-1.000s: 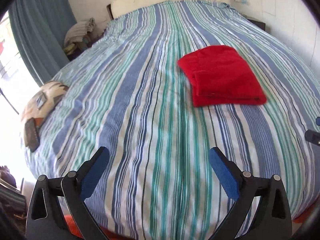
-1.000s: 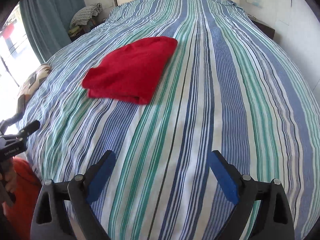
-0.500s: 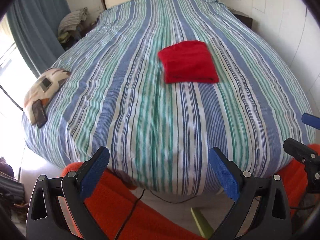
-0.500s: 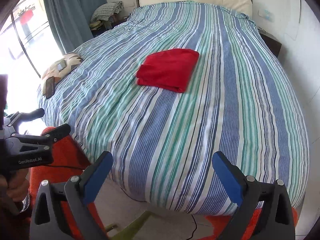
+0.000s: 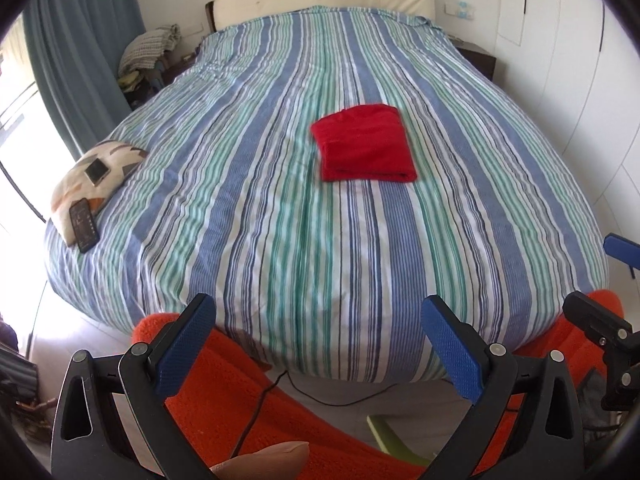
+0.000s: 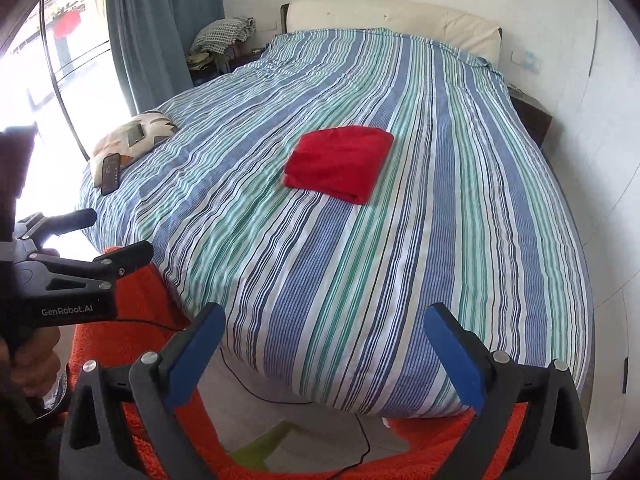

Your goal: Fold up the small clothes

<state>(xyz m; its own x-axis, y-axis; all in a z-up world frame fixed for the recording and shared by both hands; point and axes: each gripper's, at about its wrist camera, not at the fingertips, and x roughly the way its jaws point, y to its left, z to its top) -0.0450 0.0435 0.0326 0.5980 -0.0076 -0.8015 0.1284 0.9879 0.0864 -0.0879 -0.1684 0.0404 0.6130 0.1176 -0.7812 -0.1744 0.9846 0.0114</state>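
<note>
Distance is what we must close: the folded red garment (image 5: pixel 366 145) lies mid-bed (image 5: pixel 280 220), well ahead of both tongs, left tongs (image 5: pixel 318 340) and right tongs (image 6: pixel 324 344) spread wide and empty beyond the foot, neither clearly nearer.

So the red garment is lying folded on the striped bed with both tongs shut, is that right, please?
Not quite: both tongs are open. The left tongs and right tongs stand wide apart in their wrist views; the red garment does lie folded on the striped bed.
</note>
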